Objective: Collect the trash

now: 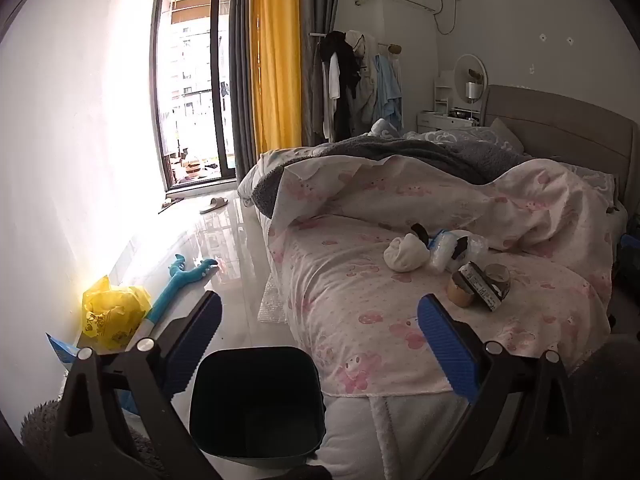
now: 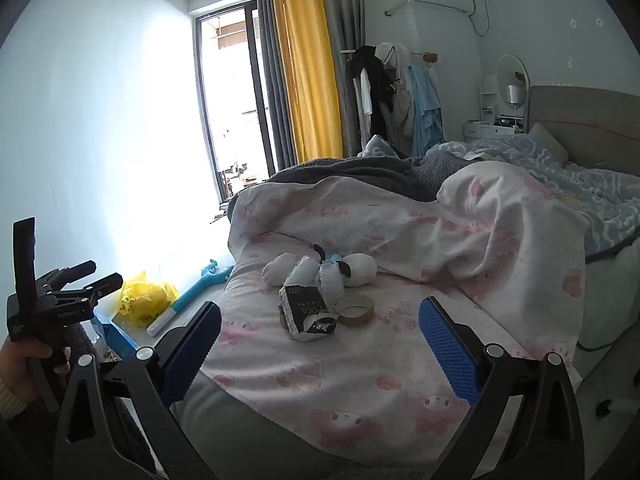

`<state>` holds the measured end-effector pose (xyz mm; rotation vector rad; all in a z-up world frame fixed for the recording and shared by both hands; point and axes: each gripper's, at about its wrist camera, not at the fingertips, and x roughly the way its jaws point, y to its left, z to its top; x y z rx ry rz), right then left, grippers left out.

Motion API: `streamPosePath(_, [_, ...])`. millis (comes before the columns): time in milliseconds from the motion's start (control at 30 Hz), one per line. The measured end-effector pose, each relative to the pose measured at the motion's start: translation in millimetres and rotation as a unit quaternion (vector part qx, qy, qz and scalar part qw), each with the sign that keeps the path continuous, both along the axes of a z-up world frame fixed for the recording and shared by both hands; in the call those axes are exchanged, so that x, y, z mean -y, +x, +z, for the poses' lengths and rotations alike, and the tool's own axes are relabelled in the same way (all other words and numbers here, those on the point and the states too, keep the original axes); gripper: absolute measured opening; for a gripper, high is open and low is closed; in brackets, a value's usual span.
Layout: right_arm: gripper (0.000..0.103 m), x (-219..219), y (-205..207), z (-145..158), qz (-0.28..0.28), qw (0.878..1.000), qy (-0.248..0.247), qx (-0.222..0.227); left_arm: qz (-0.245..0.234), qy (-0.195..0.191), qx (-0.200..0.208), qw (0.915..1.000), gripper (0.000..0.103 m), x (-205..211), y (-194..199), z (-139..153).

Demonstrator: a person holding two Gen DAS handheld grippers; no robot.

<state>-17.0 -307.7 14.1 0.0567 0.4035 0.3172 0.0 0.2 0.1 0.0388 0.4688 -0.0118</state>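
A small heap of trash lies on the pink-patterned bed sheet (image 2: pixel 320 380): a torn black box (image 2: pixel 306 312), a cardboard tape ring (image 2: pixel 354 310), crumpled plastic wrap (image 2: pixel 332 280) and white wads (image 2: pixel 280 270). The left wrist view shows the same heap, with the box (image 1: pixel 478 285) and a white wad (image 1: pixel 406 257), on the right. My left gripper (image 1: pixel 320 316) is open above a black trash bin (image 1: pixel 256 404) on the floor beside the bed. My right gripper (image 2: pixel 320 322) is open, hovering short of the heap with nothing between its fingers. The left gripper (image 2: pixel 86 278) also shows at the left edge.
A yellow plastic bag (image 1: pixel 112 312), a blue plush toy (image 1: pixel 180 280) and a blue packet (image 1: pixel 60 350) lie on the glossy floor by the white wall. A rumpled quilt (image 2: pixel 460 220) and grey blanket cover the far bed. A clothes rack and balcony door stand beyond.
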Motion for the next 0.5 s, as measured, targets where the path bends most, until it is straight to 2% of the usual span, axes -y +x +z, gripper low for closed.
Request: streamPosePath(500, [0.1, -1.1, 0.0, -0.2, 0.0, 1.0, -0.002, -0.007, 0.0, 0.001, 0.002, 1.0, 0.1, 0.1, -0.4, -0.1])
